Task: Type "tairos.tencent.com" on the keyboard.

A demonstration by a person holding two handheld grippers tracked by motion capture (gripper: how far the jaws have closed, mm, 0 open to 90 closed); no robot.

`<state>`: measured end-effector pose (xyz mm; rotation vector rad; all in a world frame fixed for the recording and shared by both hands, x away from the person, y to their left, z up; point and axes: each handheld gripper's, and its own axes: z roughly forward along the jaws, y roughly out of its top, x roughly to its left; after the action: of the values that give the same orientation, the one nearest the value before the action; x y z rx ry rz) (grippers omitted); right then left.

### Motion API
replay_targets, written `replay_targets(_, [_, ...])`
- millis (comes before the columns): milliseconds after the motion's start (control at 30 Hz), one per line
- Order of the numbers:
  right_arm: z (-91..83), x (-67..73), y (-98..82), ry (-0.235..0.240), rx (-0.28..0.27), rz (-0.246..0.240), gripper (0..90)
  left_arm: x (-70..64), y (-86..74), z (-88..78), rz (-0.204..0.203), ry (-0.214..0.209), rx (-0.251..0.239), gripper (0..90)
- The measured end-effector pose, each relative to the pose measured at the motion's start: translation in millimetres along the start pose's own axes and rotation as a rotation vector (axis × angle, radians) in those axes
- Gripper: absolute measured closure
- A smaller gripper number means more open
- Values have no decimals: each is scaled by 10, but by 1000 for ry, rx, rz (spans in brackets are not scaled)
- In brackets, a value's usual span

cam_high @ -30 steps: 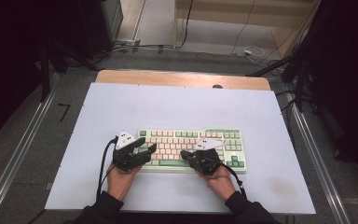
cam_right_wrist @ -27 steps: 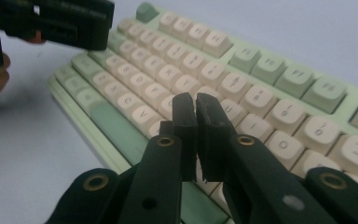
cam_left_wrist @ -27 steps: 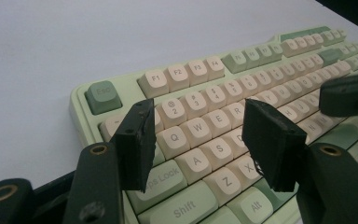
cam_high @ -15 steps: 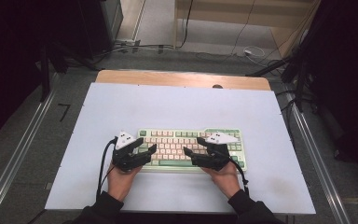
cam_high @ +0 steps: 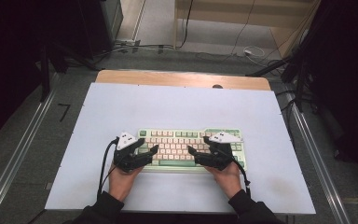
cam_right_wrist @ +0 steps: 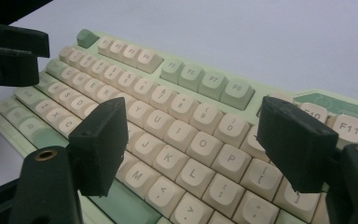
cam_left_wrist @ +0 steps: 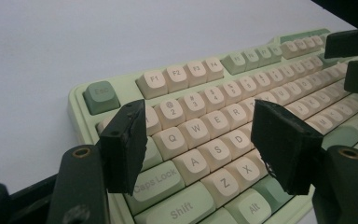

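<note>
Your left gripper (cam_high: 154,150) hovers with jaws spread over the left keys of the green-and-cream keyboard (cam_high: 177,145), which lies near the front edge of the white table (cam_high: 177,105); your right gripper (cam_high: 192,152), jaws just opened and gripping nothing, hangs over its right half.

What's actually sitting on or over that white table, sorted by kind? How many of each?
Keyboard, pale green with cream keys: 1
Hand-held grippers, both with jaws open over the keys: 2, the left gripper and the right gripper
Total: 3
</note>
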<state>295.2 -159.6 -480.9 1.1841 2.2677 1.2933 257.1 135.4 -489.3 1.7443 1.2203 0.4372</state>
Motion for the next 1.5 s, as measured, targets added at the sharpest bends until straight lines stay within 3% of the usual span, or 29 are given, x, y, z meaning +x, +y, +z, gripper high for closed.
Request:
replay_targets(200, [-19, -24, -7, -9, -4, 5, 230, -33, 1, -12, 12, -16, -18, 482])
replay_targets(333, [-36, -41, -3, -10, -14, 15, 231, -49, 15, -38, 20, -82, -25, 712])
replay_targets(467, [-39, -36, -4, -12, -12, 12, 231, -82, 19, -23, 30, -117, -11, 900])
replay_targets(800, [-44, -23, -8, -7, -11, 12, 232, -194, -4, 46, 69, -132, 18, 900])
replay_targets(1500, [-41, -21, -11, -3, -7, 11, 232, -288, -39, 154, 95, -139, 73, 900])
